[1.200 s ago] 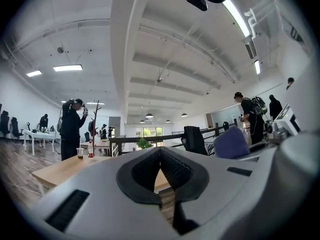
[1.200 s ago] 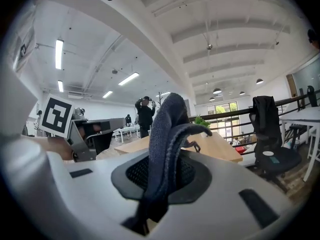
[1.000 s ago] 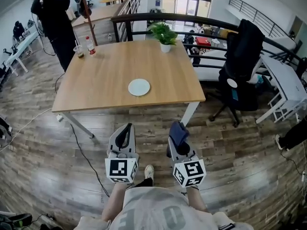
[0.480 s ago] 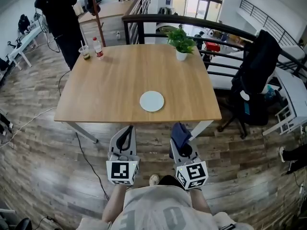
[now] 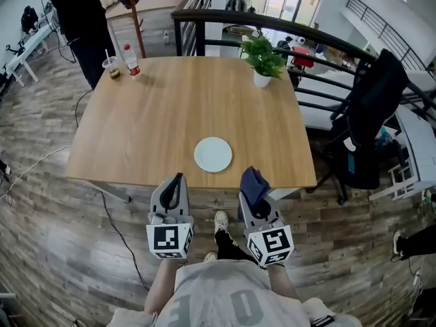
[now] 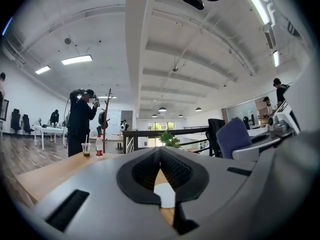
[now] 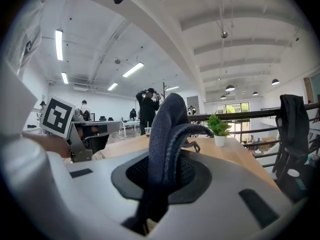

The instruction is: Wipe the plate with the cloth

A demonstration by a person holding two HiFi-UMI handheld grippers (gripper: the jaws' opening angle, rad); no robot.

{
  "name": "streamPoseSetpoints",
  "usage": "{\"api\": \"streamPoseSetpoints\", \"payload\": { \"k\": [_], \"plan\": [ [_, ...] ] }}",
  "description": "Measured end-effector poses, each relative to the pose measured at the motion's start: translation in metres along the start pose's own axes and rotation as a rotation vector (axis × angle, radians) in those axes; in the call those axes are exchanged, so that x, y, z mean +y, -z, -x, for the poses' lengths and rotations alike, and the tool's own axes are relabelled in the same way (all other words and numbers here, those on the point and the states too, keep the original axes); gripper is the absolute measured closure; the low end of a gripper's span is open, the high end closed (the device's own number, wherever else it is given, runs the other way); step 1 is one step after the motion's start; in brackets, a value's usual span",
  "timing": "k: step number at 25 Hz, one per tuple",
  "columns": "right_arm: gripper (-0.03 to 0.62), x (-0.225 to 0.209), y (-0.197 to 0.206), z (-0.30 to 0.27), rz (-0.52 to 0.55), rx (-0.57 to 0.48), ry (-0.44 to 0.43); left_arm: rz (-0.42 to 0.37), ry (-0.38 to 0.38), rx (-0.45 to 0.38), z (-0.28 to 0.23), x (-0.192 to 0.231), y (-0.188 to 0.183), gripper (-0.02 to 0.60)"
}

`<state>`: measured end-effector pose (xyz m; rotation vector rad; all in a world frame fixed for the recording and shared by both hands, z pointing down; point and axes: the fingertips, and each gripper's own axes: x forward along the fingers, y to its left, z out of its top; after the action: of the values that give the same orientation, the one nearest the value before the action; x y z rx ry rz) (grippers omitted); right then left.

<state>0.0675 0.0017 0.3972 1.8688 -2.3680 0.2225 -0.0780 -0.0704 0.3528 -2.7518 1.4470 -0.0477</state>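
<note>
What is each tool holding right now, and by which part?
Right tool: shut on the dark blue cloth, pinched low on its bunched fold, the rest sticking out. Left tool: shut, empty.

An open-plan office: right of the wooden table point(image 5: 170, 107) stands a black swivel chair point(image 5: 371, 107), white desks point(image 5: 22, 50) stand beyond its far left corner, a railing point(image 5: 225, 18) runs behind it, and strip lights point(image 6: 76, 60) hang overhead.

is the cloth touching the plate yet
Apart. The head view shows the dark blue cloth, held in the right gripper at the table's near edge, with bare wood between it and the white plate.
</note>
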Motion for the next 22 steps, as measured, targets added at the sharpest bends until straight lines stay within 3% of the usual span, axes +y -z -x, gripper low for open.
{"api": "streamPoseSetpoints", "payload": {
  "k": [11, 17, 22],
  "plan": [
    [0.537, -0.097, -0.046, -0.112, 0.031, -0.034, -0.024, -0.007, -0.057, -0.033, -0.146, 0.04, -0.023, 0.574],
    [0.537, -0.117, -0.04, -0.143, -0.017, -0.024, -0.072, -0.022, -0.067, -0.017, -0.172, 0.037, -0.024, 0.574],
    [0.537, -0.104, -0.049, -0.159, 0.063, -0.028, -0.15, -0.008, -0.09, 0.006, -0.178, 0.042, -0.015, 0.574]
  ]
}}
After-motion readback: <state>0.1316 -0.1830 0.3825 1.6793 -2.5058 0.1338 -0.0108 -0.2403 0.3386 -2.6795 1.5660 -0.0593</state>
